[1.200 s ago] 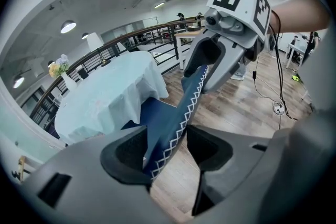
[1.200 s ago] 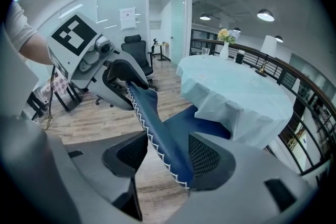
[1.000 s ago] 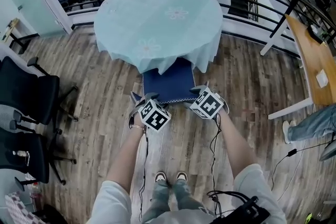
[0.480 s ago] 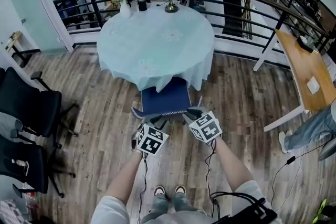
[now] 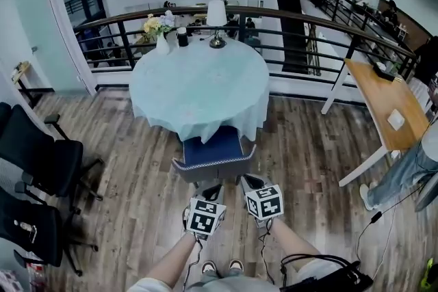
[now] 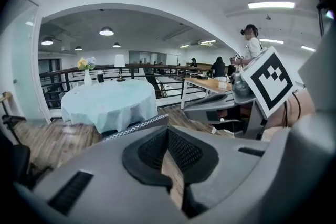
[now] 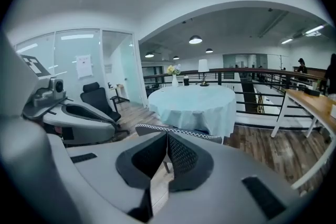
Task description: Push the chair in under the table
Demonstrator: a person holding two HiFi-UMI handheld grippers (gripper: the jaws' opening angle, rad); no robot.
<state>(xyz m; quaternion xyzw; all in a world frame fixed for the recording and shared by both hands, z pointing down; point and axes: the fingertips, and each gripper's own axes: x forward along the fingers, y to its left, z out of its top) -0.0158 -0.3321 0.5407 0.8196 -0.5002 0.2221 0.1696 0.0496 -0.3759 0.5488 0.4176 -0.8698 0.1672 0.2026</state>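
- Head view: one blue-seated chair [image 5: 212,149] stands at 12 o'clock from the person. The far part of its seat is under the overhanging edge of the one round, cloth-draped surface [image 5: 198,82]. Its grey back rail faces the person.
- Two claws hang at the chair's 6 o'clock, clear of it and side by side: the left claw [image 5: 213,191] and the right claw [image 5: 248,180]. Each is closed, with nothing between its jaws.
- On the surface's far rim, near 12 o'clock, stand one flower vase [image 5: 159,34], one dark cup [image 5: 183,37] and one lamp [image 5: 217,18].
- Two black office chairs [image 5: 37,161] sit at 9 o'clock.
- One wooden desk [image 5: 383,106] stands at 3 o'clock.
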